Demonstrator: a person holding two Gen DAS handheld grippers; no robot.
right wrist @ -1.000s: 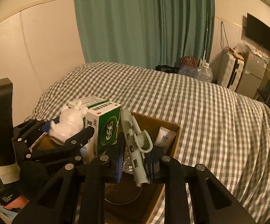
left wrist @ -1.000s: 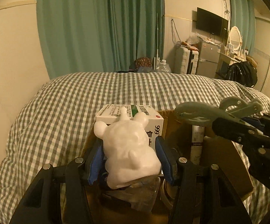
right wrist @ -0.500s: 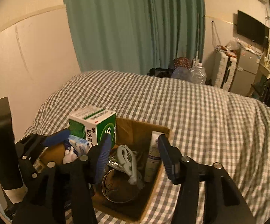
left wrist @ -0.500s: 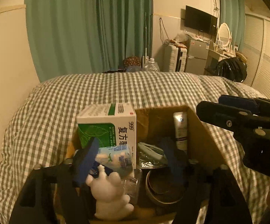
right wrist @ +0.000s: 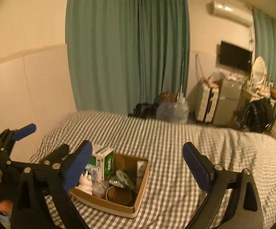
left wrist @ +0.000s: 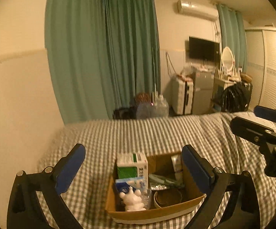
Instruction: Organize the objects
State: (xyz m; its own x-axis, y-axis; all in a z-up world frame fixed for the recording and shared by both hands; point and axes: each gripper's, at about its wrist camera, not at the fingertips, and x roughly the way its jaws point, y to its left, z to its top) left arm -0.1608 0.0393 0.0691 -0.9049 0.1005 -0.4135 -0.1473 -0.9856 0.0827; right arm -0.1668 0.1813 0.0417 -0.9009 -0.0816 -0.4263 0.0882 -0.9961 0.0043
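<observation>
- The cardboard box (left wrist: 153,212) sits on the bed (left wrist: 157,133), on its grey-and-white checked cover, with free cover on every side of it.
- The left hand-held gripper (left wrist: 133,164) is held above and short of the box with its blue-padded fingers (left wrist: 70,168) spread wide and nothing between them.
- The right hand-held gripper (right wrist: 138,164) is likewise spread wide and empty, raised over the bed beside the box; in the left wrist view it shows at the right edge (left wrist: 261,131).
- Inside the box, at its near left corner, stands the white figurine (left wrist: 132,200), upright and touching the front wall.
- Just behind it lies a small blue-and-white packet (left wrist: 132,183), and behind that the green-and-white carton (left wrist: 132,165) stands upright (the tallest thing in the box, hiding the left rear corner).
- A white tube (left wrist: 177,165) leans against the far wall on the right.
- A pale green clip-like tool (left wrist: 162,180) lies across the middle, over a crumpled foil piece (left wrist: 158,187).
- A round tin (left wrist: 167,197) fills the near right part.
- Beyond the foot of the bed hang green curtains (left wrist: 103,57); a large clear water bottle (right wrist: 173,111), a white suitcase (right wrist: 207,100) and a wall television (right wrist: 234,56) stand farther off, well apart from the box.
- Both views are slightly blurred, so the print on the packages cannot be read.
</observation>
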